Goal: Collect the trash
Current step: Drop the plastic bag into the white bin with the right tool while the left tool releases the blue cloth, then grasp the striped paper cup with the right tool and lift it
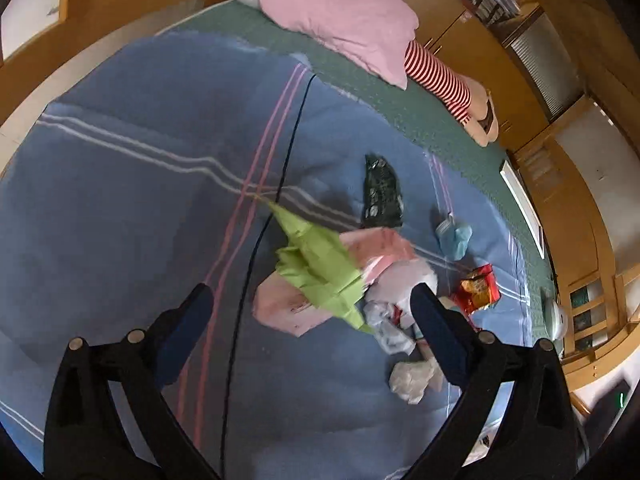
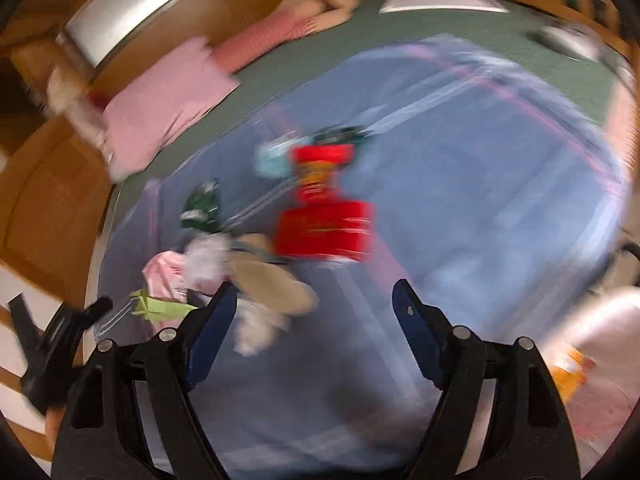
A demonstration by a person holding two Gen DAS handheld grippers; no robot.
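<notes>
Trash lies in a heap on a blue blanket (image 1: 120,200). In the left wrist view I see crumpled green paper (image 1: 320,268) on pink paper (image 1: 280,308), a dark green wrapper (image 1: 382,192), a light blue wad (image 1: 454,236), a red snack packet (image 1: 478,288) and a white tissue (image 1: 412,376). My left gripper (image 1: 312,292) hangs over the heap, open, with its pads clear of the paper. The right wrist view is blurred. It shows red packets (image 2: 324,232), a tan piece (image 2: 272,280) and the green paper (image 2: 160,308). My right gripper (image 2: 314,287) is open and holds nothing.
A black cable (image 1: 260,240) runs across the blanket left of the heap. A pink pillow (image 1: 340,16) and a red-striped plush toy (image 1: 440,76) lie on the green sheet (image 1: 400,92) behind. Wooden cabinets (image 1: 480,52) ring the bed. A pale bag (image 2: 592,340) sits at the right.
</notes>
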